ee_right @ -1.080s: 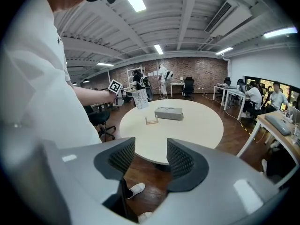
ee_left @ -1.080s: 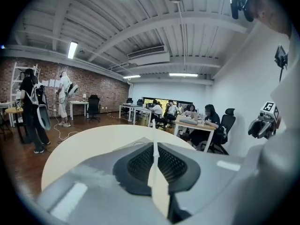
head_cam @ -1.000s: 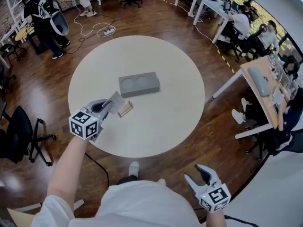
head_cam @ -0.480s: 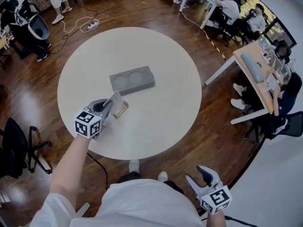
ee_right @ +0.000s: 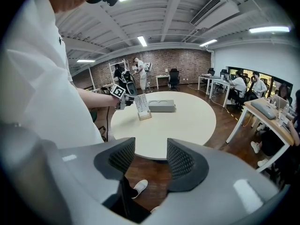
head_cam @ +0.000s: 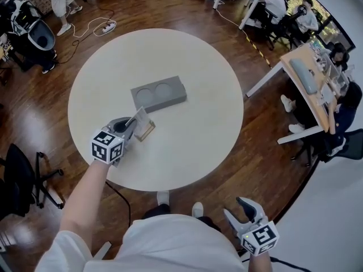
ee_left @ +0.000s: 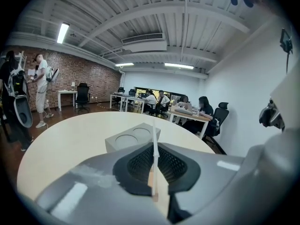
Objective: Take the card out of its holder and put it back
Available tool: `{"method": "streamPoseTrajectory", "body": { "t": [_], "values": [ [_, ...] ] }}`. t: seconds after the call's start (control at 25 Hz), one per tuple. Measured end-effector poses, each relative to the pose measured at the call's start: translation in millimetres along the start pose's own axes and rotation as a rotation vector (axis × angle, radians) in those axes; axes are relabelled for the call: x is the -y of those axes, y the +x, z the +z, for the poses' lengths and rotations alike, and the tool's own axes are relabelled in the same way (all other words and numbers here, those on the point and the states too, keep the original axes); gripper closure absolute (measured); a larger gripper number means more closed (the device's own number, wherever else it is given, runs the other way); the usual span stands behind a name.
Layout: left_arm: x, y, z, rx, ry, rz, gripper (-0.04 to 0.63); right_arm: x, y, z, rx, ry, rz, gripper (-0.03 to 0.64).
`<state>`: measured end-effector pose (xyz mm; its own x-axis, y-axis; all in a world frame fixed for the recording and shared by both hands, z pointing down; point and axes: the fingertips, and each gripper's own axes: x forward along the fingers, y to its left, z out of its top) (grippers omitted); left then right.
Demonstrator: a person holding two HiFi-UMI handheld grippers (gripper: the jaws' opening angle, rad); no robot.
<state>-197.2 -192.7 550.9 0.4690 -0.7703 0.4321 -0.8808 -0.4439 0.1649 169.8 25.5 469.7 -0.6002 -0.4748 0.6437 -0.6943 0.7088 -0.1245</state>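
Note:
My left gripper [head_cam: 134, 125] is shut on a white card [head_cam: 140, 117] and holds it upright over the small wooden holder [head_cam: 146, 131] on the round table [head_cam: 198, 112]. The card's lower edge meets the holder; I cannot tell whether it sits in the slot. In the left gripper view the card [ee_left: 154, 149] shows edge-on, pinched between the pads of that gripper [ee_left: 154, 175]. The right gripper view shows the card [ee_right: 142, 104] and holder [ee_right: 145, 116] from afar. My right gripper [head_cam: 245, 215] hangs open and empty below the table's near edge, by my right side.
A grey block [head_cam: 159, 95] with two round recesses lies just beyond the holder. Around the table are wooden floor, a black chair [head_cam: 25, 177] at the left, desks with seated people [head_cam: 306, 21] at the right, and cables [head_cam: 93, 30] at the far left.
The left gripper has shifted the card slightly toward the holder, so it now stands over it. The right gripper has stayed low and open.

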Motion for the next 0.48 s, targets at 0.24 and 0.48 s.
{"method": "streamPoseTrajectory", "body": {
  "t": [0.24, 0.48],
  "values": [
    [0.8, 11.1, -11.6, -0.035, 0.013, -0.023, 0.580, 3.1, 2.0, -1.8, -0.005, 0.007, 0.000, 0.399],
    [2.4, 23.6, -26.1, -0.061, 0.023, -0.047, 0.580, 6.4, -1.3, -6.6, -0.020, 0.019, -0.006, 0.399]
  ]
}}
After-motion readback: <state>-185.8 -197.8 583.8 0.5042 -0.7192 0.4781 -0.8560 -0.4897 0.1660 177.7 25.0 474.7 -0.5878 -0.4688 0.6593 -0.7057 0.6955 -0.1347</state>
